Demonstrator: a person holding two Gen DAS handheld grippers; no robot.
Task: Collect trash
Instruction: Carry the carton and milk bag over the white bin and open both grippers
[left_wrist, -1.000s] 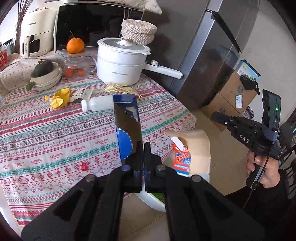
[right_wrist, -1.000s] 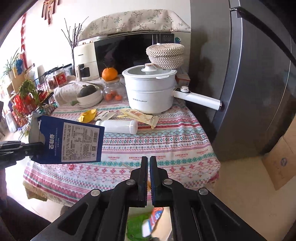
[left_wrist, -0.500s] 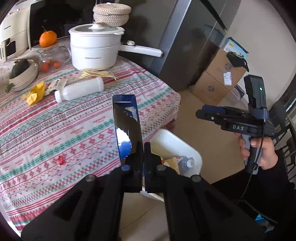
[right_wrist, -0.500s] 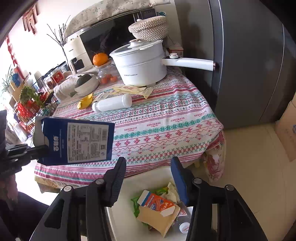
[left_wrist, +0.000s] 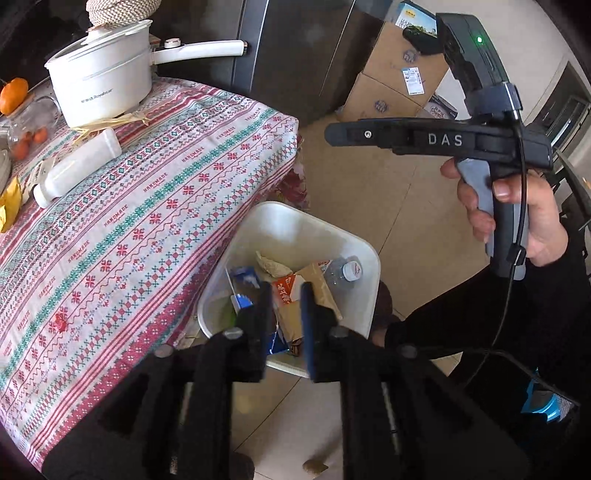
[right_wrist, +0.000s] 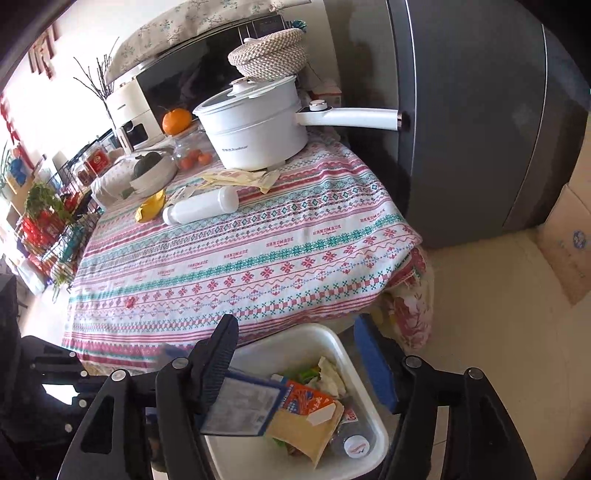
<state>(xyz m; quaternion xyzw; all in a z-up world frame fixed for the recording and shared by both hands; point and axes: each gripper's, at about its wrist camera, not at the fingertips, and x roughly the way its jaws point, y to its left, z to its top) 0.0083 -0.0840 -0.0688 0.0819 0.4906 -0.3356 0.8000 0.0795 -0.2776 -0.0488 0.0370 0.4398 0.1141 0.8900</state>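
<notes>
A smooth white plastic bottle (right_wrist: 201, 208) is lying on the woven patterned tablecloth (right_wrist: 258, 254). Below the table edge, the glossy white bin (right_wrist: 369, 417) is holding a flat blue carton (right_wrist: 242, 408), a tan paper bag (right_wrist: 303, 430) and a clear bottle (right_wrist: 354, 445). The left gripper (left_wrist: 283, 295) is hanging narrowly parted and empty above it; the right gripper (right_wrist: 303, 354) is gaping wide, gripping nothing.

Carton (right_wrist: 240, 406) in bin (right_wrist: 373, 424) beside table (right_wrist: 258, 258)

Both the left claw (left_wrist: 283, 306) and right claw (right_wrist: 301, 354) hang spread apart, holding nothing.
</notes>
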